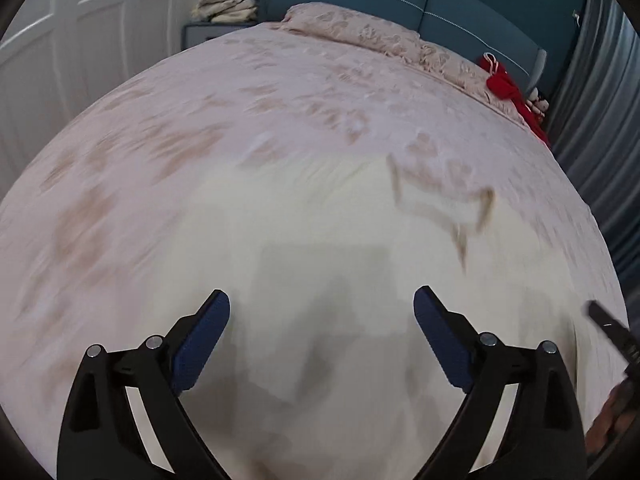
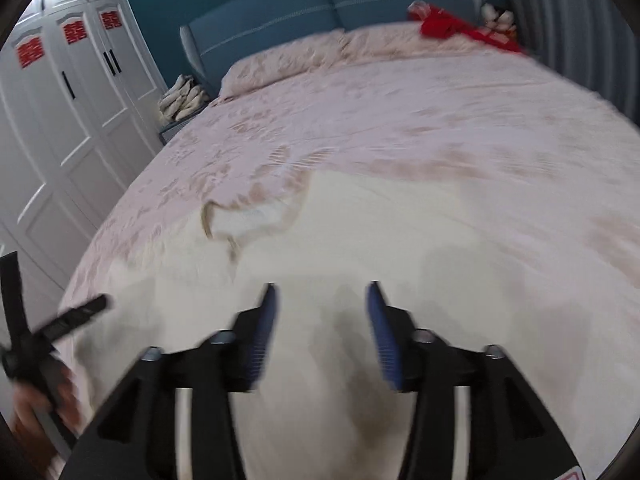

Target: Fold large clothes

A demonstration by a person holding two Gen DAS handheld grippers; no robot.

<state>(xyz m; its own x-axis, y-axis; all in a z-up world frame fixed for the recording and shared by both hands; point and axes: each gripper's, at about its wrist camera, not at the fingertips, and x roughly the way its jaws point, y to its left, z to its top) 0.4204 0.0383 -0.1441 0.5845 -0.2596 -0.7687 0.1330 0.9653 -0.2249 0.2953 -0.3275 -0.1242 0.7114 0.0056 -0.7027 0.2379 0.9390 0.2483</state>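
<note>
So there's a big cream garment (image 1: 320, 220) spread out flat on the near part of the bed (image 1: 180, 120), right under both grippers, with its neckline (image 1: 440, 204) pointing toward the pillows (image 1: 360, 32). The collar has a tan edge and shows up left of center in the right wrist view (image 2: 248, 216). The left gripper (image 1: 322, 312) is wide apart, blue pads facing each other with nothing between them, just hanging above the cloth with its shadow on the fabric below. The right gripper (image 2: 322, 304) is released too, a clear gap between its blue pads and no cloth pinched in there, though that view is pretty smeared with motion blur. Each camera catches a bit of the other tool at the edge of the frame, plus part of the person's hand (image 2: 36, 412) holding it. The bedspread is pale pink with a darker pattern. Further back there's a red piece of clothing (image 1: 508, 88) lying by the teal headboard (image 1: 440, 4) on the far right corner, a stack of folded beige stuff (image 2: 182, 98) on the nightstand, and white wardrobe doors (image 2: 60, 100) with red paper cutouts (image 2: 72, 32).
</note>
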